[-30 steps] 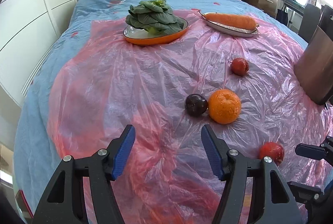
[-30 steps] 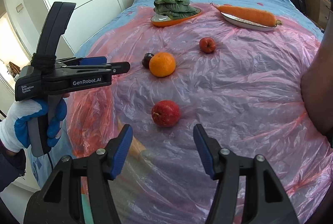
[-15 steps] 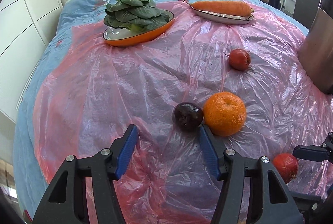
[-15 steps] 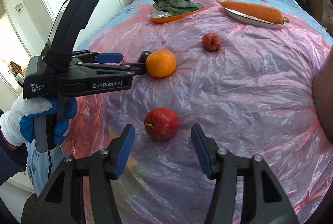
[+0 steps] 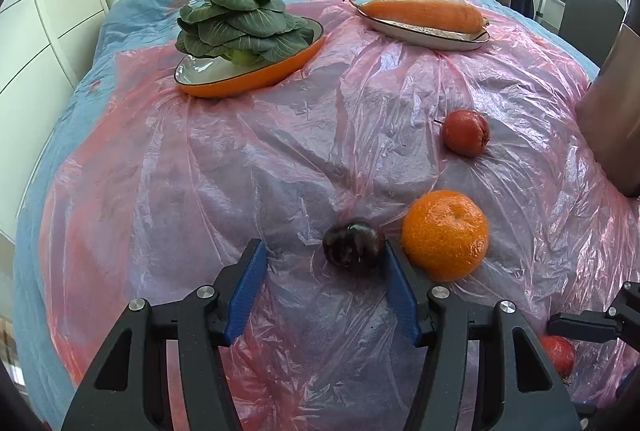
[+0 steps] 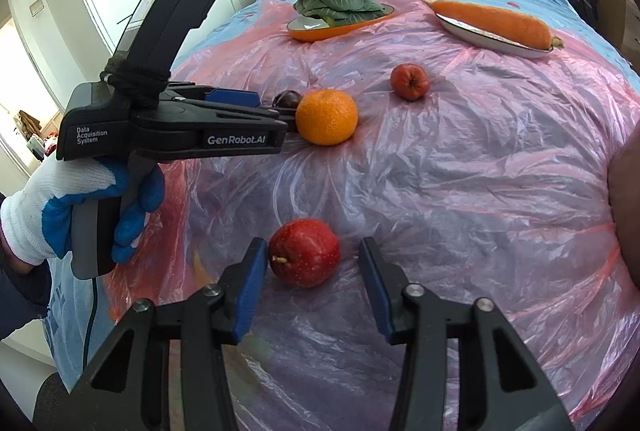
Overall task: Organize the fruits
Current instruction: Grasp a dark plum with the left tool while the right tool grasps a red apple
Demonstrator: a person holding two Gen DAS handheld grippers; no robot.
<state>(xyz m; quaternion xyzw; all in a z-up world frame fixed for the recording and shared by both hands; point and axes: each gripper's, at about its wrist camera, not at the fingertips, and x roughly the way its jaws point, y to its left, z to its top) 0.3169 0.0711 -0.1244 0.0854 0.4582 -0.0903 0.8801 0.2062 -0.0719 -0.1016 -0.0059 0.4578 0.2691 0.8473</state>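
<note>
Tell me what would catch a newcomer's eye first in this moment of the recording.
Most striking is that both open grippers frame fruit at once: the left gripper brackets a dark plum beside the orange, and the right gripper brackets a red apple. Behind, on the pink plastic sheet, sit a plate of leafy greens and a big carrot.

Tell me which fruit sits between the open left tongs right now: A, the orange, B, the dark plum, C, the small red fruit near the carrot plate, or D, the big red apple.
B: the dark plum lies between the spread fingers of the left tongs, with the orange just outside them.
</note>
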